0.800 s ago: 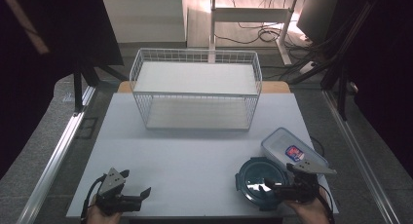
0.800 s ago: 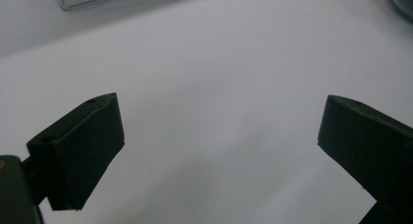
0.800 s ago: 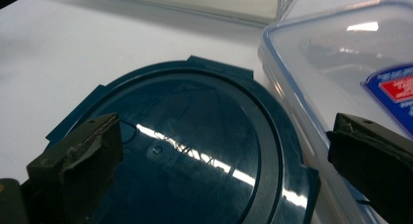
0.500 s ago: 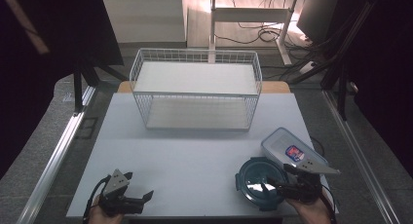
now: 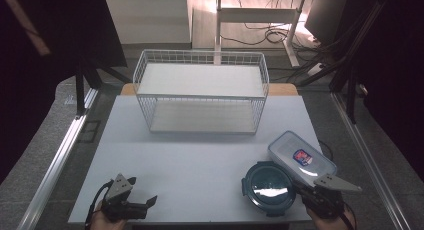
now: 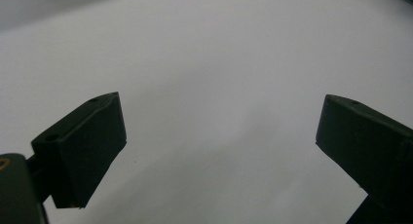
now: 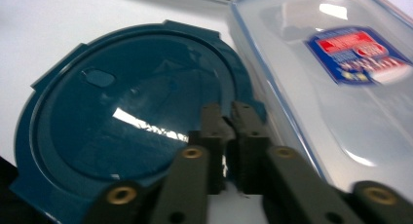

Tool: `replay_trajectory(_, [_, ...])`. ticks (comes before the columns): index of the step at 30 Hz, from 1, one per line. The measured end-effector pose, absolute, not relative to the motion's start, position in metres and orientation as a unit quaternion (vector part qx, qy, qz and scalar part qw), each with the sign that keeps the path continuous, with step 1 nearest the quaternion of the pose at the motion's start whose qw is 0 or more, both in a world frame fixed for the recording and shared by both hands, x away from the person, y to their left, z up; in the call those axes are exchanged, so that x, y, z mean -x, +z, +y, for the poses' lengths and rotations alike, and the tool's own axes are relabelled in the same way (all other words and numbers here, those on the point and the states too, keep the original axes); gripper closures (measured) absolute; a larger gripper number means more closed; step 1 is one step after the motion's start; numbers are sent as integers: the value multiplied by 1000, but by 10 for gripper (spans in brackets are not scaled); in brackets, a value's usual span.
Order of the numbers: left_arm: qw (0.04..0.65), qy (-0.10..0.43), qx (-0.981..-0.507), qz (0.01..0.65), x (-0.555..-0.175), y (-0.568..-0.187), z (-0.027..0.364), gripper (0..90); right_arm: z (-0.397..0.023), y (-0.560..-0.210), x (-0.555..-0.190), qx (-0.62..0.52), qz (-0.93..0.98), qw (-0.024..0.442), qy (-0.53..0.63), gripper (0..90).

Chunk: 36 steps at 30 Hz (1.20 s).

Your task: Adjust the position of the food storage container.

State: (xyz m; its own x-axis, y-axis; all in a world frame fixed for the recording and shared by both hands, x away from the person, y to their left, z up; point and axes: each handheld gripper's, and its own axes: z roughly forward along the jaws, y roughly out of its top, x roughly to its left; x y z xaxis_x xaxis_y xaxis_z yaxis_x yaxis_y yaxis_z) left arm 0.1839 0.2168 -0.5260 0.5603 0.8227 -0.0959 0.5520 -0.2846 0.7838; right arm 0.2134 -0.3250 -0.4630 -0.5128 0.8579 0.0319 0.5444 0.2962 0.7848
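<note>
A round dark-blue lid (image 5: 267,187) (image 7: 122,126) lies flat at the table's front right. Against its right side sits a clear rectangular food box (image 5: 300,157) (image 7: 331,87) with a blue-rimmed lid and a red-and-blue label. My right gripper (image 5: 298,188) (image 7: 228,112) is shut, its jaws pressed together, with the tips over the round lid's right rim beside the box. I cannot tell whether they pinch the rim. My left gripper (image 5: 142,191) (image 6: 219,146) stands open at the front left over the bare white table (image 5: 200,160), nothing between its jaws.
A white wire basket (image 5: 200,54) stands at the back middle of the table. Dark frame posts rise at both sides, and a metal rail (image 5: 60,155) runs along the left edge.
The right gripper has shifted slightly to the right and toward the front edge. The round lid, the box and the left gripper stay about where they were.
</note>
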Motion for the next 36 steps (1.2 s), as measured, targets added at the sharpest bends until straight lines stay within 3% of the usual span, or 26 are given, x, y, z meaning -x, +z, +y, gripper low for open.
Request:
replay_trajectory(4, [405,167,-788,433,-184,-526,215,46,-331,-465,-205,-466,776,226,360,895])
replay_trajectory(17, [412,155,-784,438,-185,-527,218,51,-339,-484,-202,-503,775,184,336,897])
replay_trajectory(20, [413,151,-783,440,-185,-528,218,52,-334,-491,-204,-496,784,131,349,897])
replay_trajectory(23, [416,150,-782,440,-185,-528,219,53,-321,-496,-205,-485,805,158,302,897])
replay_trajectory(28, [417,142,-782,441,-187,-529,218,53,-320,-497,-210,-493,800,162,302,897])
replay_trajectory(36, [419,133,-782,443,-188,-531,218,55,-302,-501,-216,-482,809,136,307,897])
